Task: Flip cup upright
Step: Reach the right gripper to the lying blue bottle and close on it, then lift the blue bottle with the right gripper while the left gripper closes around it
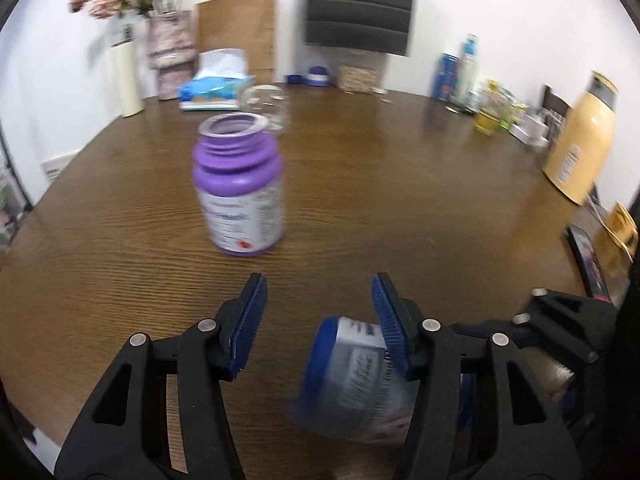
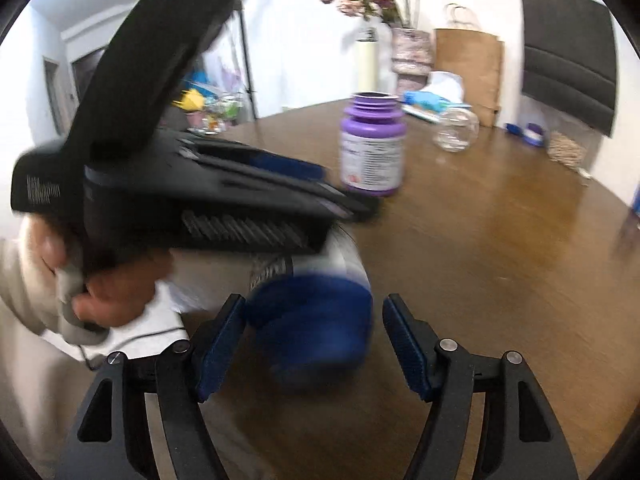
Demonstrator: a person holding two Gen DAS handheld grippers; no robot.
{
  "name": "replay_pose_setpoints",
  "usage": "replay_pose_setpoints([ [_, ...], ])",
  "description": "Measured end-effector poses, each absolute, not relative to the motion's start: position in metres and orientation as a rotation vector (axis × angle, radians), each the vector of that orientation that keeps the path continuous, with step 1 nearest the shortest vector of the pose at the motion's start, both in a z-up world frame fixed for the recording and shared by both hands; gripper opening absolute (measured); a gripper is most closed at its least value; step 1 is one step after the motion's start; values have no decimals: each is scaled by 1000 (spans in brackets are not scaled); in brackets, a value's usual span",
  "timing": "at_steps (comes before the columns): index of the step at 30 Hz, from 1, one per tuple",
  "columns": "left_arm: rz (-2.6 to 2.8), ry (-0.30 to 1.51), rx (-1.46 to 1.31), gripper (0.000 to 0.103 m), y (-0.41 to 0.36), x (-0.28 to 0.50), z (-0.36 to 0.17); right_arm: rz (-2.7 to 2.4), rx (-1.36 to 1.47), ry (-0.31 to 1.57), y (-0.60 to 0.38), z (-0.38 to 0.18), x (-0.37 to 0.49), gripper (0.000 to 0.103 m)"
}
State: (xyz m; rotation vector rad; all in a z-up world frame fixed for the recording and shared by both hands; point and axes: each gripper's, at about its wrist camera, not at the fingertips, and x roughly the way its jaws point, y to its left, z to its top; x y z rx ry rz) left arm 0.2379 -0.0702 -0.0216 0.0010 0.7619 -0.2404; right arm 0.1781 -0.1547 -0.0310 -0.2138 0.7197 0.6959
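The cup (image 2: pixel 312 320), a white labelled container with a blue end, lies on its side on the brown table (image 2: pixel 500 240), blurred by motion. Its blue end faces the right wrist camera and sits between the spread fingers of my open right gripper (image 2: pixel 314 336), close to the left pad (image 2: pixel 218 350). In the left wrist view the cup (image 1: pixel 352 380) lies low and partly behind the right finger (image 1: pixel 390 320) of my open left gripper (image 1: pixel 320 312). Nothing sits between the left gripper's pads. From the right wrist view the left gripper's black body lies across the top of the cup.
An open purple bottle (image 1: pixel 240 184) stands upright mid-table with a clear glass jar (image 1: pixel 268 108) behind it. Along the far edge are a tissue box (image 1: pixel 216 90), vases, a paper bag (image 1: pixel 236 28) and bottles. A person's hand (image 2: pixel 104 292) holds the left gripper.
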Motion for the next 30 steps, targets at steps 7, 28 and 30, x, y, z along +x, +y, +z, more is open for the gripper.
replay_pose_setpoints([
  [7, -131, 753, -47, 51, -58, 237, -23, 547, -82, 746, -185, -27, 205, 74],
  [28, -488, 928, 229, 59, -126, 264, -10, 357, 152, 687, -265, -11, 217, 76],
  [30, -479, 846, 223, 59, -128, 271, 10, 360, 188, 641, -271, 1, 223, 77],
])
